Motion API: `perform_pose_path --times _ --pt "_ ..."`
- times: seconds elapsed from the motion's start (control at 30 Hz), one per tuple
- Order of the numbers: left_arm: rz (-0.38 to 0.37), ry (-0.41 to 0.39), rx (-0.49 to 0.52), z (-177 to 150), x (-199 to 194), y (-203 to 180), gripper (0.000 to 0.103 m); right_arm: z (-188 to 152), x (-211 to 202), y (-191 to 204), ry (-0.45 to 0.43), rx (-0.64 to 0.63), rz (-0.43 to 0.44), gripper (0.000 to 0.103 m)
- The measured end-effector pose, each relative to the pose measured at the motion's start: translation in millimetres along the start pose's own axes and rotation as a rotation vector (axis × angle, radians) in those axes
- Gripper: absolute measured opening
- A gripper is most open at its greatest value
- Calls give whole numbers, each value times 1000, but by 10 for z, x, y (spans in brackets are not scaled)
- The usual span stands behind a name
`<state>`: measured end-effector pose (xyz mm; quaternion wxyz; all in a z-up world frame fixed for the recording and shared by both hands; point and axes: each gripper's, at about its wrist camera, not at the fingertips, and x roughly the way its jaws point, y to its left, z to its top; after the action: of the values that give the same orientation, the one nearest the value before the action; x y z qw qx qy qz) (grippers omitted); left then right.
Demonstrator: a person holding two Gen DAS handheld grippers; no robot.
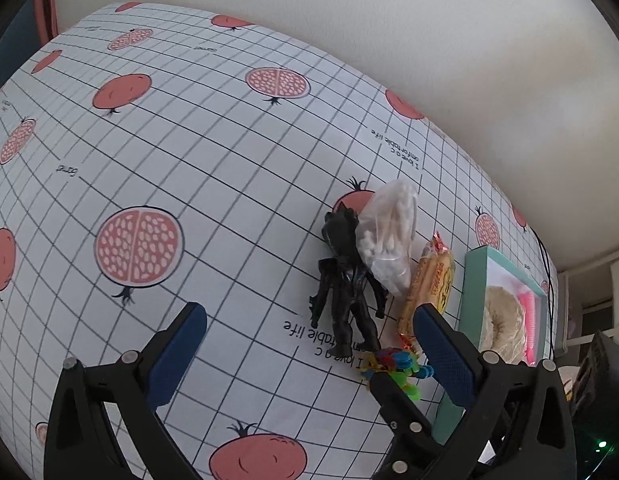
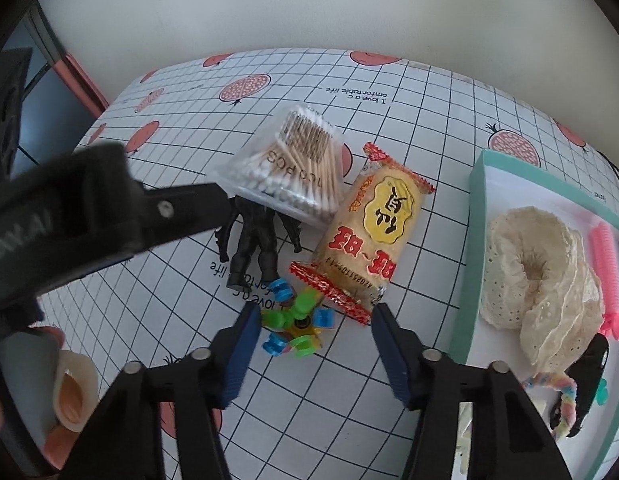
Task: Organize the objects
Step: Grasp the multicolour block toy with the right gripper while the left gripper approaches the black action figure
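On the tablecloth (image 2: 429, 128), four things lie loose in a tight cluster just left of the teal box (image 2: 475, 240): a bag of swabs (image 2: 289, 168) at the far side, a black figure (image 2: 257, 244) whose upper body is tucked under that bag, a snack pack (image 2: 373, 236) to the right of both, and a bright toy (image 2: 299, 324) nearest of all, touching the snack's near end.

Inside the box, a cream lace piece (image 2: 537, 276) fills the middle, a pink comb (image 2: 607, 272) lies along the right wall, and a black clip (image 2: 585, 376) and a striped fuzzy cord (image 2: 561, 396) sit at the near end. By that showing, sorting looks roughly half done, with the four loose things left to go in.

The right gripper (image 2: 313, 344) hovers low over the toy with its jaws spread wide and nothing between them; the toy lies just ahead of the left pad, so it seems the likely next pick. The left gripper (image 1: 309, 344) is also wide open and empty, set left of the cluster with the figure (image 1: 345, 280) ahead of its gap. A hand (image 2: 69, 396) shows at the near left edge of the right view.
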<state>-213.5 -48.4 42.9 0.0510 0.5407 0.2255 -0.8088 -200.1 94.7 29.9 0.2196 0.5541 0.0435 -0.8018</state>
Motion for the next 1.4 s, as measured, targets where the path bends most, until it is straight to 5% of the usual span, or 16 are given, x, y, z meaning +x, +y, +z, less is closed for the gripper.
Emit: perform_pose_path --times 0.33,0.97,1.4 --pt "-3 2 10 -23 116 -49 97 7 1 -185 17 33 -13 41" --pt "43 31 51 -117 297 -216 89 -47 -53 -309 29 59 3 40" --pt "101 25 66 -119 282 -234 48 -47 -46 -305 33 62 2 40"
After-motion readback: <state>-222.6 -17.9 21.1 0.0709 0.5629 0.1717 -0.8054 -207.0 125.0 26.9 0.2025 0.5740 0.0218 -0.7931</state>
